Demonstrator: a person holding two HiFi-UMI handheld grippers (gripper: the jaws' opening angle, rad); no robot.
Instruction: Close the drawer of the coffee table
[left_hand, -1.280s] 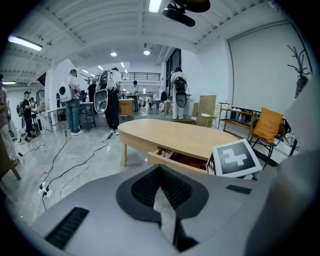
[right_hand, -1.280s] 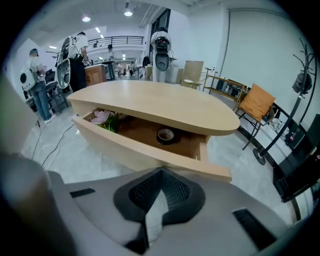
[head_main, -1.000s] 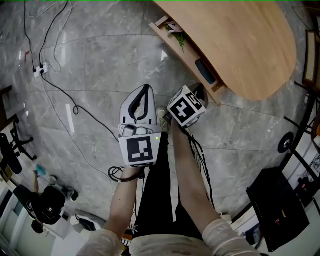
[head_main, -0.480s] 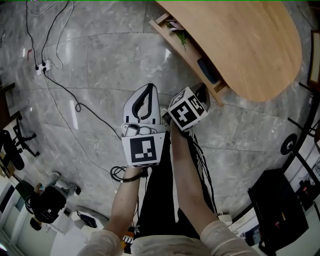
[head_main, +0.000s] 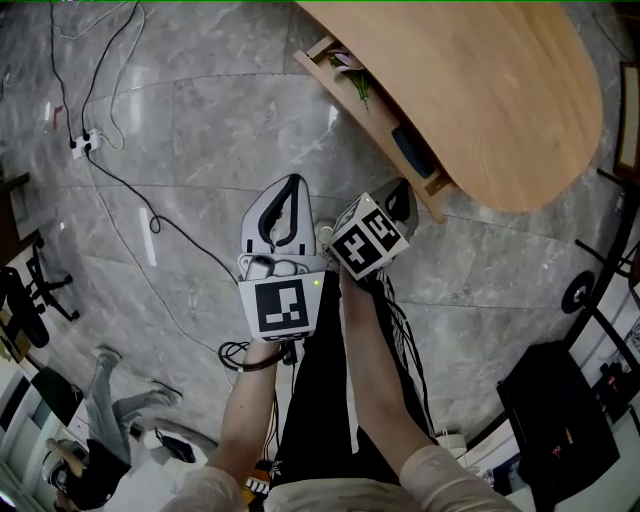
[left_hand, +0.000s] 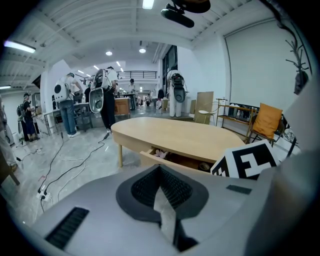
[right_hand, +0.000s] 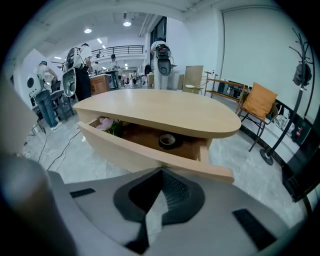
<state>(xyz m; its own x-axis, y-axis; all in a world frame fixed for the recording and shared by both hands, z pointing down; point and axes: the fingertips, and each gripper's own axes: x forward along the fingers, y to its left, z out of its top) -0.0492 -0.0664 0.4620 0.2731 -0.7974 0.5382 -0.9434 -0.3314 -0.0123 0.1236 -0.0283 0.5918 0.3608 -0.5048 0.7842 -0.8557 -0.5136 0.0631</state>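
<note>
The oval wooden coffee table (head_main: 480, 90) fills the upper right of the head view. Its drawer (head_main: 370, 110) stands pulled out along the near edge. In the right gripper view the drawer's front panel (right_hand: 150, 152) lies just beyond the jaws, with a pink flower (right_hand: 104, 122) and a dark tape roll (right_hand: 167, 140) inside. My left gripper (head_main: 288, 185) is shut and empty, short of the table; its own view shows the left gripper (left_hand: 160, 172) with pads together. My right gripper (head_main: 398, 195) is shut and empty too, close in front of the drawer; the right gripper (right_hand: 161, 175) has its pads together.
Black cables (head_main: 120, 190) and a power strip (head_main: 82, 142) lie on the grey marble floor at left. A black case (head_main: 560, 420) sits at lower right. An orange chair (right_hand: 260, 102) and a coat stand (right_hand: 300, 75) stand beyond the table. People (left_hand: 65, 100) work at the back.
Both grippers stay about where they were in front of the drawer, and the drawer stays open. A person at the lower left of the head view has shifted.
</note>
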